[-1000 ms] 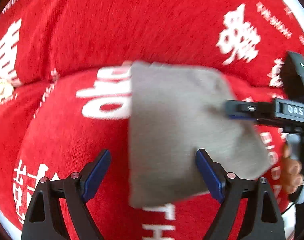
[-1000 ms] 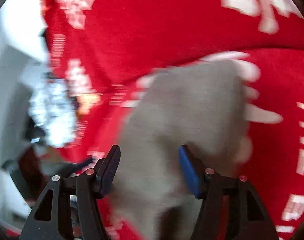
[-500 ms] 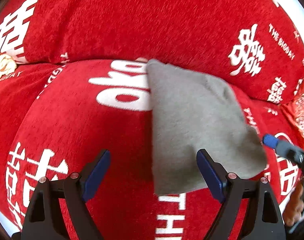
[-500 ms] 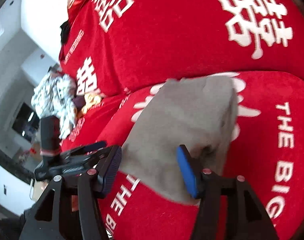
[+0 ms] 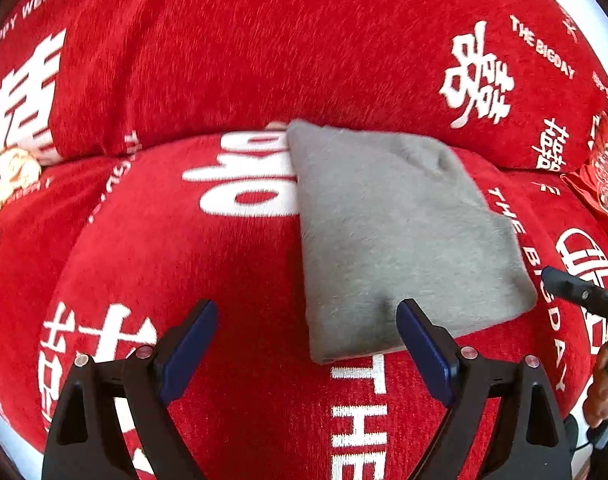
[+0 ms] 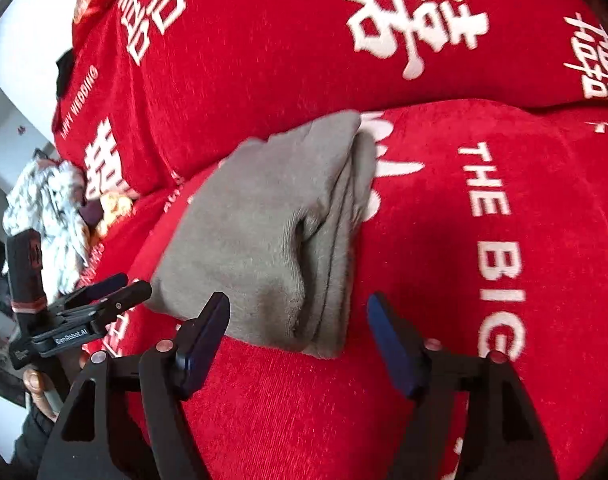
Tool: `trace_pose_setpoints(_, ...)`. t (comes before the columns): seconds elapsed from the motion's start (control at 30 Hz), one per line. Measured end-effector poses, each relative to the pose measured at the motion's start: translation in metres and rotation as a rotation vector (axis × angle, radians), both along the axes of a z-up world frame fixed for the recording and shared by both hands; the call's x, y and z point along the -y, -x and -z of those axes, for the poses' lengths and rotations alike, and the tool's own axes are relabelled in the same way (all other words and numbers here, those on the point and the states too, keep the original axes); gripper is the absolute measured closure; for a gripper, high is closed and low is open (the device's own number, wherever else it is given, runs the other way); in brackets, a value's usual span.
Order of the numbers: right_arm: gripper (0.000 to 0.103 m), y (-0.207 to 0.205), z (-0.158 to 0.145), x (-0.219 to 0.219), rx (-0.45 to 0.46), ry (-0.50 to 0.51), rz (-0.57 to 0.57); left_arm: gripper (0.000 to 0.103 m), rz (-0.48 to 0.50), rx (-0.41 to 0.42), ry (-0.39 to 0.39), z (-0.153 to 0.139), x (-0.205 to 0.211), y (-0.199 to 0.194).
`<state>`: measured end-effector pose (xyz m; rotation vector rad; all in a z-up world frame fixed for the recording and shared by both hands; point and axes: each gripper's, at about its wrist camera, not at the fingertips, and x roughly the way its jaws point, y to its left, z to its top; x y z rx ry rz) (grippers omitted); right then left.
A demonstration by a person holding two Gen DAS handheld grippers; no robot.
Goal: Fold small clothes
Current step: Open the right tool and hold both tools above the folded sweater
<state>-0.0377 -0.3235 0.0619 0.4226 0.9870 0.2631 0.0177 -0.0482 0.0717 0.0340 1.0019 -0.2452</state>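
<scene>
Grey folded garment (image 5: 400,232) lies on the red sofa cover (image 5: 223,280), both the left claw (image 5: 308,344) and right claw (image 6: 297,332) spread empty beside it, so a nudge could spill its loose stacked layers.

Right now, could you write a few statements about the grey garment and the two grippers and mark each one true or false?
1. The grey garment lies folded on the red cover. True.
2. The left gripper is clamped on the garment. False: its jaws stand open and hold nothing.
3. The right gripper is open, with the garment's near edge ahead of its fingers. True.
4. The cover is plain red with no print. False: it carries white characters and words such as THE BIG DAY.
5. The garment's stacked layers show along one edge in the right wrist view. True.
</scene>
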Motion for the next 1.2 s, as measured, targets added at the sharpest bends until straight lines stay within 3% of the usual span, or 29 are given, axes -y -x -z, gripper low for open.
trace_pose_setpoints(0.2, 0.025, -0.006, -0.014, 0.01, 0.012, 0.043, 0.042, 0.011, 0.028, 0.017, -0.008, -0.008, 0.005, -0.013)
trace_pose_setpoints(0.43, 0.025, -0.034, -0.018, 0.015, 0.001, 0.079, 0.053, 0.011, 0.007, -0.045, 0.026, -0.005, 0.003, -0.052)
trace_pose_setpoints(1.0, 0.025, -0.089, 0.008, 0.019, -0.084, 0.055, 0.067, 0.011, 0.036, -0.129, 0.023, 0.014, 0.021, -0.099)
trace_pose_setpoints(1.2, 0.025, -0.1, 0.021, 0.015, -0.114, 0.038, 0.059, 0.011, 0.047, -0.193, 0.09, 0.027, 0.021, -0.112)
